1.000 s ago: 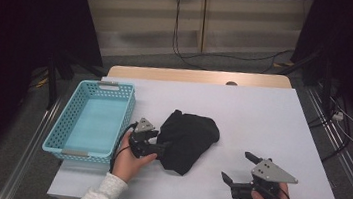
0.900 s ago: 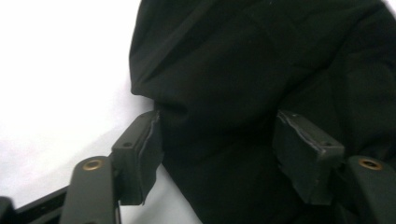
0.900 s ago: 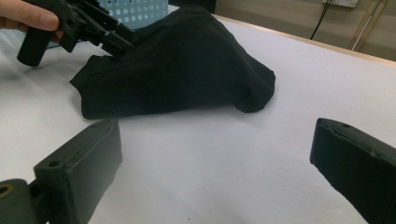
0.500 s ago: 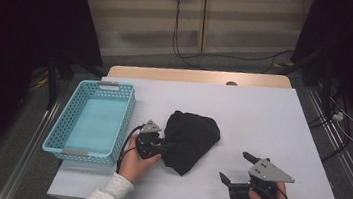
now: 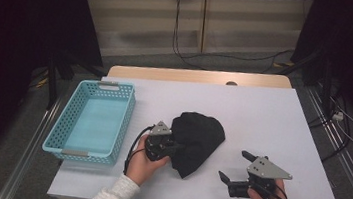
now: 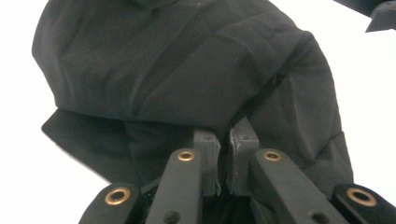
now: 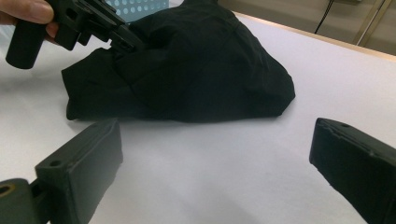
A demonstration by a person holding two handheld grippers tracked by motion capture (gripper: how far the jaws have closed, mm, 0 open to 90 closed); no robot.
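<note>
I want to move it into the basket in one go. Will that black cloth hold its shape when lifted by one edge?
Probably not: the black cloth lies crumpled in soft folds, so it should droop. The left gripper, shut on its edge, will likely trail a hanging bundle. It looks light.

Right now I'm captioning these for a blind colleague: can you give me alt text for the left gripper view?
The left gripper, its two black jaws nearly together, is pinching a fold at the near edge of a crumpled black cloth. The cloth lies on a white table that shows at the left and right.
</note>
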